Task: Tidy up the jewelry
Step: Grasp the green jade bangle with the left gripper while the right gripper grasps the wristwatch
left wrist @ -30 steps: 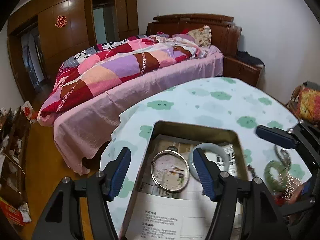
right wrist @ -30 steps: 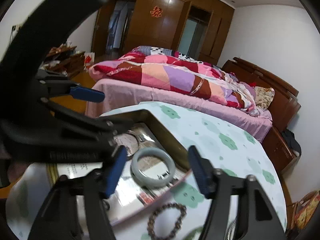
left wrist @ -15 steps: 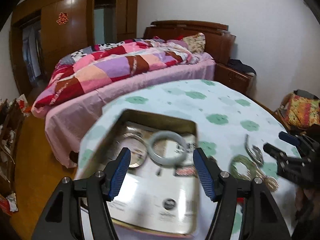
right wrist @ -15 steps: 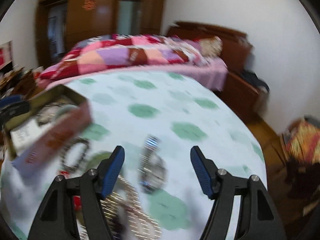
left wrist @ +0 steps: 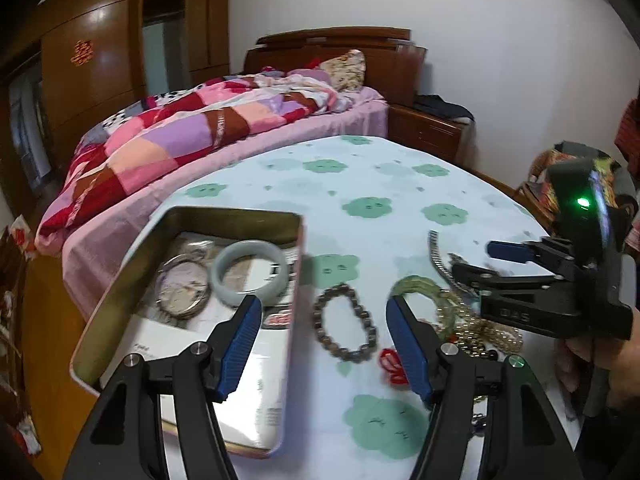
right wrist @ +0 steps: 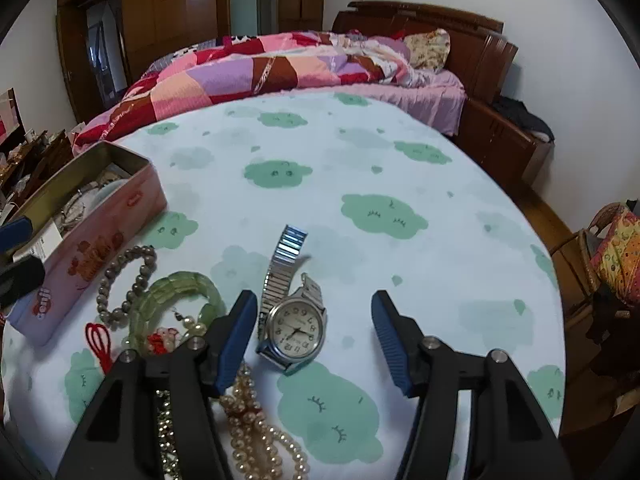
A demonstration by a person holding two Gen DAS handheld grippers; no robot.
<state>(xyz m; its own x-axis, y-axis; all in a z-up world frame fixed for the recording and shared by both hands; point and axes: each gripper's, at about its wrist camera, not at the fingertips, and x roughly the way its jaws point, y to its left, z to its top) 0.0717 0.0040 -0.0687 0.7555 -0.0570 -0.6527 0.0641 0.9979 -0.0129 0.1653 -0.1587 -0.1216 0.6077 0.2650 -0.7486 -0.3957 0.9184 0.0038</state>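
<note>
A pink tin box (left wrist: 294, 276) (right wrist: 100, 236) lies on the round table, holding a pale jade bangle (left wrist: 250, 272) and a metal hoop piece (left wrist: 182, 288). My left gripper (left wrist: 324, 326) is open and empty, above a dark bead bracelet (left wrist: 346, 330) (right wrist: 128, 280) beside the tin. My right gripper (right wrist: 314, 332) is open and empty, with a silver wristwatch (right wrist: 294, 326) lying between its fingers. A green bead bracelet (right wrist: 176, 300), a pearl necklace (right wrist: 256, 432) and a red charm (right wrist: 100, 344) lie to the watch's left.
The table has a white cloth (right wrist: 360, 160) with green cloud prints. A bed (right wrist: 280, 68) with a patchwork quilt stands behind it. A chair with colourful cloth (right wrist: 612, 252) stands at the right. Wooden wardrobes line the far wall.
My left gripper moved right, from over the tin to over the dark bead bracelet. My right gripper swung away from the tin and now frames the wristwatch.
</note>
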